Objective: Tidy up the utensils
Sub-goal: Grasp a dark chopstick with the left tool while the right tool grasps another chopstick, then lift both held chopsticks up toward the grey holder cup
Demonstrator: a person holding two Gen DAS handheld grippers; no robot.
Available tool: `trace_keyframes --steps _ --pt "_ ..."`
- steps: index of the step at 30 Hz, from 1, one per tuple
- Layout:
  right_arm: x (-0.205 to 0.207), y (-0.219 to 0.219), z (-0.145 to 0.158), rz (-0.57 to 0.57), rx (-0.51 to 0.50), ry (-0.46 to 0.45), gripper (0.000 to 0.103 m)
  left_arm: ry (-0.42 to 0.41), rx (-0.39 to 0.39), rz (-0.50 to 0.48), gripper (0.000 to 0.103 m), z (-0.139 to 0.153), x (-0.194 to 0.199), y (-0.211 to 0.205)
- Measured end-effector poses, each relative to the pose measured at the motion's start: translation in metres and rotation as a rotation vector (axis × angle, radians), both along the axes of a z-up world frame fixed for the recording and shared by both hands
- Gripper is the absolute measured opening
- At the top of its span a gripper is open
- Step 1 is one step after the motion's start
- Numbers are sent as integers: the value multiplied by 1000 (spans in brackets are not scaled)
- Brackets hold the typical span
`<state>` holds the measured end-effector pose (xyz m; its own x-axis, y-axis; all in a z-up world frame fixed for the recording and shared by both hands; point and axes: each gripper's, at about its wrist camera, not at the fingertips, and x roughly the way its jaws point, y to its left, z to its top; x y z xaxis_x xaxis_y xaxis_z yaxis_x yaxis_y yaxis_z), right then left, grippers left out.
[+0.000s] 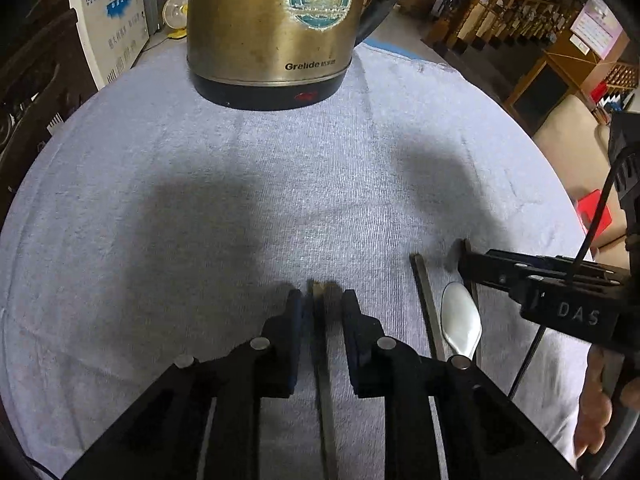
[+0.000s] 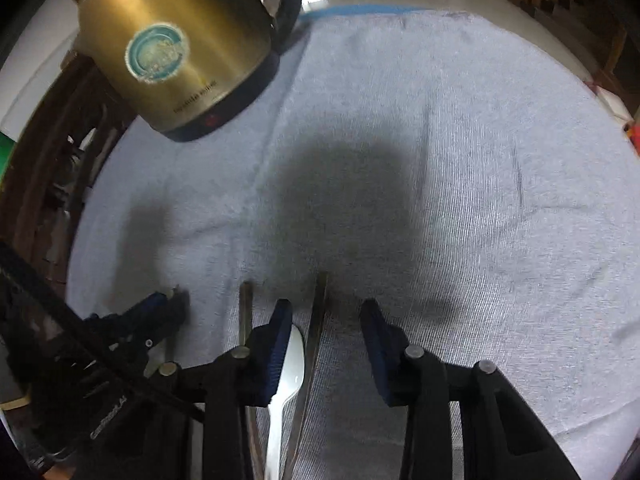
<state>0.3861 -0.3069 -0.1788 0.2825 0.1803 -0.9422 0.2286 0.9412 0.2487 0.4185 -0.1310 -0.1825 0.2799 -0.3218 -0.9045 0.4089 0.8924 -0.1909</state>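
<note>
Your left gripper [image 1: 320, 300] points steeply down at the cloth, and one dark chopstick [image 1: 322, 360] lies lengthwise in the gap between its two fingers. The pads stand just apart from the stick on either side, so this claw is open and not pinching. Off to its right lie a second chopstick [image 1: 428, 312] and, just beyond that, a white spoon [image 1: 460, 324].

Your right gripper [image 2: 326, 320] hovers over that spoon [image 2: 290, 364]. Its fingers are spread; the spoon bowl sits against the inner face of the left finger, and a third chopstick [image 2: 316, 332] runs up through the gap. Nothing is clamped.

The step appears to be lining the utensils up side by side. To do it well, centre each stick between the pads before you squeeze, grip near the middle so it lifts level, and keep the two claws from knocking each other, as they work close together.

The surface is a pale grey-blue ribbed cloth [image 1: 200, 160] over a round table. A brass-coloured electric kettle [image 1: 272, 20] stands well ahead of both claws. Beyond the table are wooden railings and furniture.
</note>
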Motion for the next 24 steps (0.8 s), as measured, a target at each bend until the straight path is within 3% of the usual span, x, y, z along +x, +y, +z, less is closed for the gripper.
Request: trace_keyframes --steps 2,3,4,5,9,11,18,24 --pt "6 8 -1 11 -43 12 30 -12 14 -12 19 0 0 -5" --pt "7 14 0 34 -86 10 23 -20 18 -16 19 1 -4 -4" --pt "9 19 -1 55 -136 11 11 -25 22 -14 12 2 -8 -3" --pt "7 23 -1 75 -167 7 11 -31 33 -14 5 2 -9 -3" --pt "-10 5 4 35 -29 -35 7 -33 13 6 5 3 -15 6" --pt "-27 -9 11 4 -25 -84 7 -59 -8 26 5 10 -23 18" --pt "-109 -55 57 -112 34 -262 7 -214 -130 83 5 74 -75 57" --pt "-180 -58 115 -175 13 -444 7 -387 -248 120 5 135 -152 92"
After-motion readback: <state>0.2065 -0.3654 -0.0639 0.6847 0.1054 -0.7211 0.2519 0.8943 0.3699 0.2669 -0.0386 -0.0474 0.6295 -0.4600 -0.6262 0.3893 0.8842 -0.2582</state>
